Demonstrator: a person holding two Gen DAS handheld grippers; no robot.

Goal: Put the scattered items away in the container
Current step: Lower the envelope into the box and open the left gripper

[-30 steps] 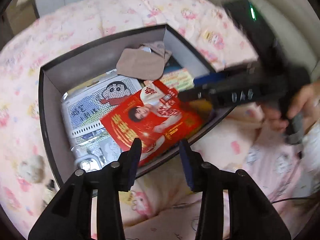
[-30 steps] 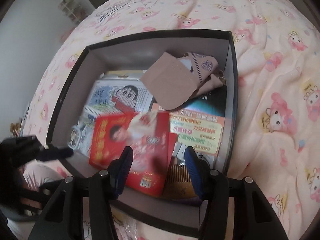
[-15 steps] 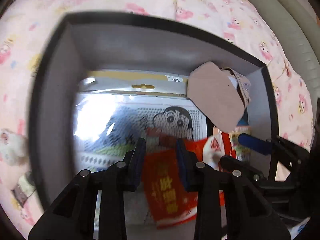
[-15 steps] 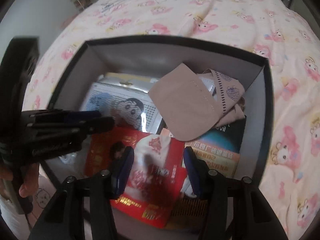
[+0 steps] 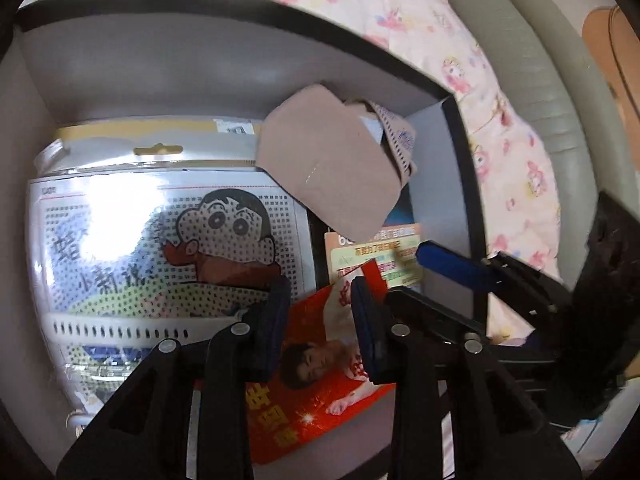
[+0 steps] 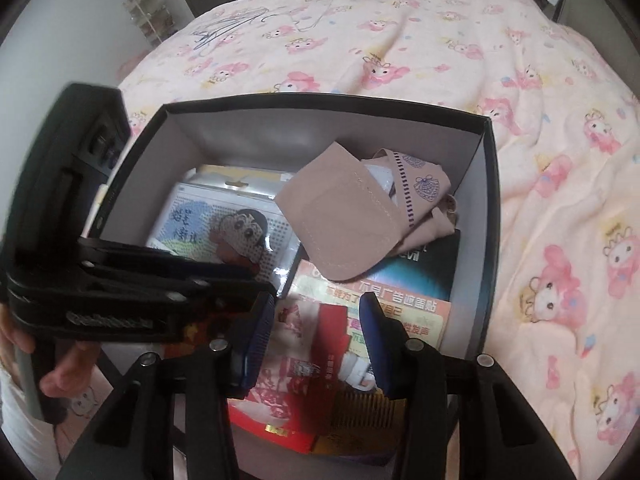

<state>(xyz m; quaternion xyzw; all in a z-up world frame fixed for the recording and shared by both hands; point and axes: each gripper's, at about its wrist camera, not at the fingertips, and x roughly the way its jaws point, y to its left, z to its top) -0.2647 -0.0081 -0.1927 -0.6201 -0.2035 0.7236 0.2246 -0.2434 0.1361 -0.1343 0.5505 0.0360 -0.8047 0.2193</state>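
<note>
A black box with grey inner walls (image 6: pixel 490 216) (image 5: pixel 224 60) sits on a pink bed. Inside lie a cartoon bead-art pack (image 5: pixel 160 248) (image 6: pixel 224 228), a red printed packet (image 5: pixel 320 384) (image 6: pixel 292 368), a beige pouch (image 5: pixel 332 168) (image 6: pixel 344 220) and an orange leaflet (image 6: pixel 400 316). My left gripper (image 5: pixel 322 308) is open and empty, reaching down into the box just above the red packet. My right gripper (image 6: pixel 316 316) is open and empty over the box's near edge. The left gripper's body (image 6: pixel 120 288) crosses the right wrist view.
The pink cartoon-print bedspread (image 6: pixel 560 200) surrounds the box. A grey padded headboard (image 5: pixel 540 80) runs along the right in the left wrist view. A wooden comb (image 6: pixel 368 412) lies at the box's near side. Wire hangers (image 6: pixel 240 20) lie far back on the bed.
My left gripper swung over the box rim and dropped deep inside, closer to the red packet. My right gripper pulled back a little and rose, both staying open.
</note>
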